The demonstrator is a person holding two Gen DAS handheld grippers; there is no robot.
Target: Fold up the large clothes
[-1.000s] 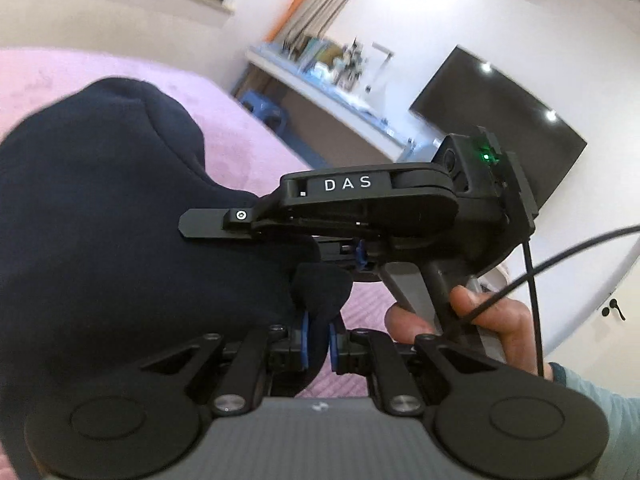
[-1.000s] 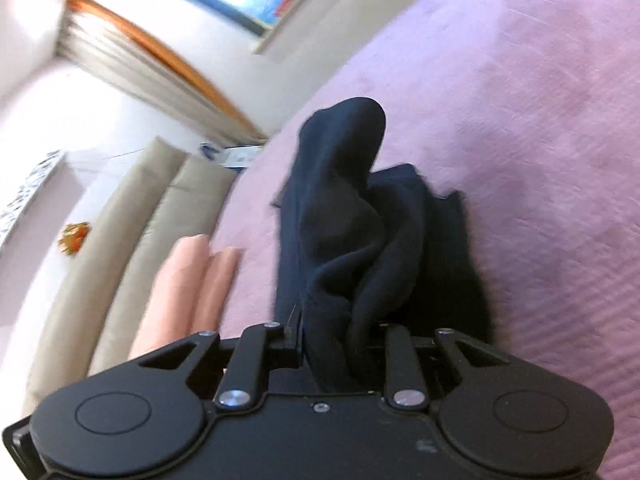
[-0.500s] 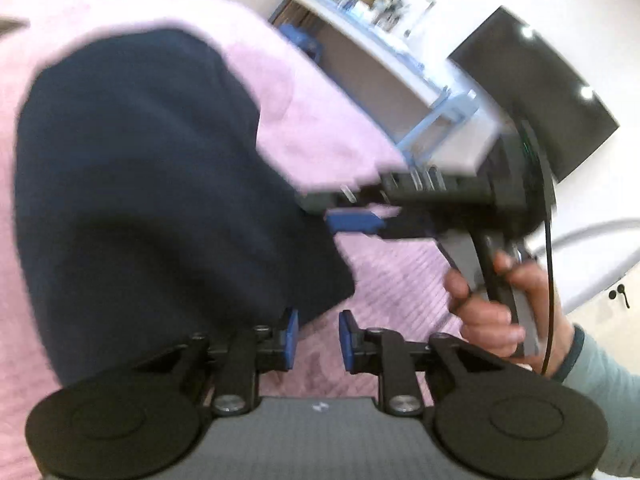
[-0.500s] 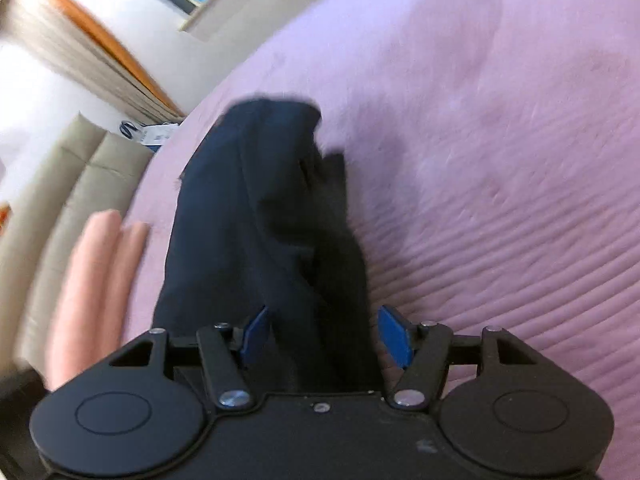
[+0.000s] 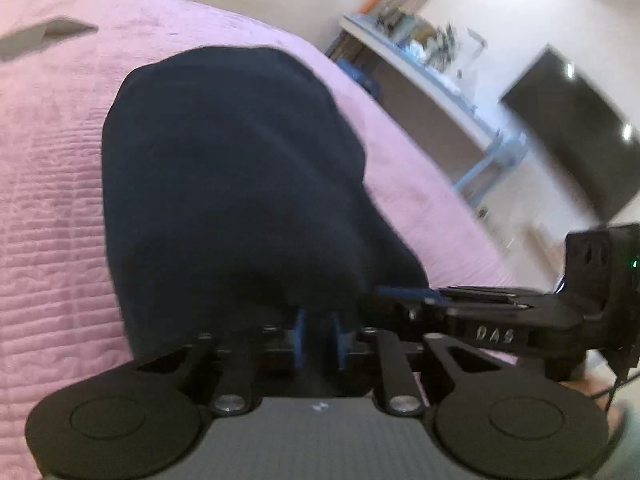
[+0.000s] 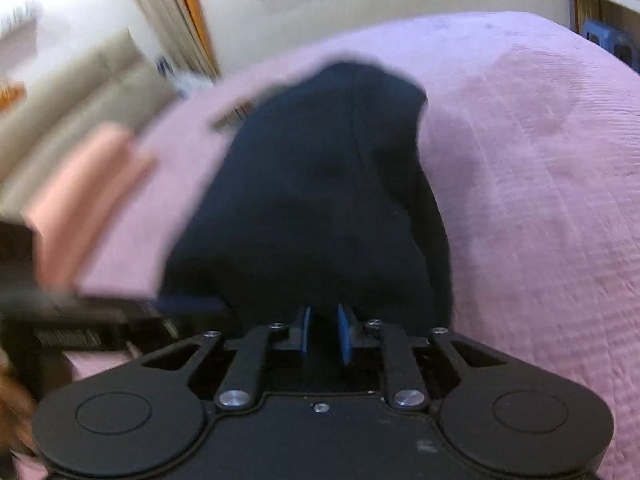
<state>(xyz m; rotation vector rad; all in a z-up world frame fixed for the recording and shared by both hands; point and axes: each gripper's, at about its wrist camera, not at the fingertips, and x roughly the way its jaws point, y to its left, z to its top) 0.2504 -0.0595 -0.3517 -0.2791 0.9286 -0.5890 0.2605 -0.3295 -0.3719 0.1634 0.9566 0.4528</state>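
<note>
A dark navy garment (image 5: pixel 236 184) lies bunched in a mound on a pink bedspread (image 5: pixel 52 208), its near edge at both sets of tongs.

In the left wrist view, the left tongs (image 5: pixel 318 338) sit at the garment's near edge with their blue pads (image 5: pixel 299 336) drawn close together, a narrow gap between them; dark cloth fills that gap, though blur makes it hard to tell whether the cloth is pinched or only lying behind. The right tongs (image 5: pixel 384 300) reach in from the right, lying sideways just beside the garment's edge. White letters on their black body read "DAS" (image 5: pixel 495 335). A small green light (image 5: pixel 633 264) glows on the housing behind.

In the right wrist view, the right tongs (image 6: pixel 325 334) have their blue pads (image 6: pixel 345 334) nearly together at the garment's hem, dark cloth between them; a firm grip cannot be confirmed. A folded peach cloth (image 6: pixel 80 200) lies on the bedspread (image 6: pixel 540 200) to the left, blurred. No other writing is legible.

A dark screen (image 5: pixel 568 128) hangs on the far wall, and a cluttered counter (image 5: pixel 420 64) stands beyond the bed.
</note>
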